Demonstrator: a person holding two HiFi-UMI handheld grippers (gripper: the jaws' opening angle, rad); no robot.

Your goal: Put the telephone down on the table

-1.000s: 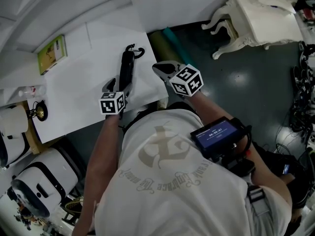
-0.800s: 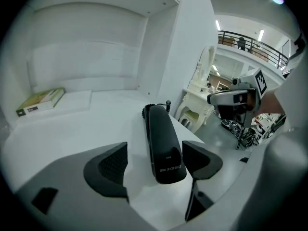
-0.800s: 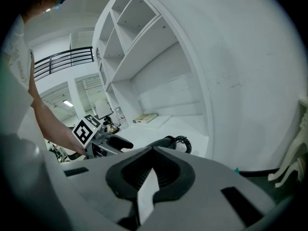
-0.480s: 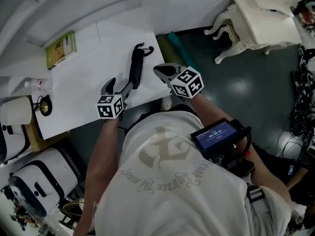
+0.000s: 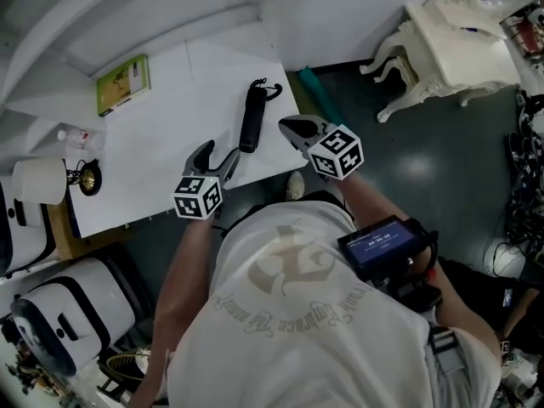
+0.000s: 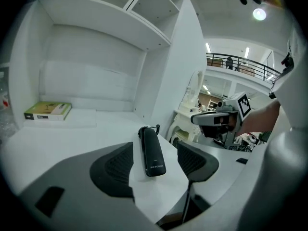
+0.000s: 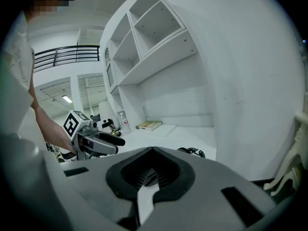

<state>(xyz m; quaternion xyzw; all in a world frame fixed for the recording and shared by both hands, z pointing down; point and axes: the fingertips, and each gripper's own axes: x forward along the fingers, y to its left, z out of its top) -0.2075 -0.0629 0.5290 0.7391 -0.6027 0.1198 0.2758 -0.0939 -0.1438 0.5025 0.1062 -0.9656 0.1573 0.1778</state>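
Note:
The black telephone handset [image 5: 252, 116] lies flat on the white table [image 5: 161, 134] near its right edge, its coiled cord [image 5: 270, 87] at the far end. My left gripper [image 5: 213, 159] sits a short way back from it, jaws apart and closing, with no pad touching it. In the left gripper view the handset [image 6: 152, 151] lies ahead of the two dark fingers [image 6: 114, 170]. My right gripper [image 5: 296, 129] hovers off the table's right edge, beside the handset, shut with nothing in it [image 7: 151, 151].
A green book [image 5: 124, 83] lies at the table's far left by the white shelf unit [image 6: 96, 42]. A small bottle [image 5: 75, 134] and a brass ornament [image 5: 85, 177] stand at the left end. An ornate white chair [image 5: 450, 41] stands on the dark floor to the right.
My left gripper has let go of the handset and drawn back toward the person. The handset stays lying on the table. The right gripper has kept its place beside it.

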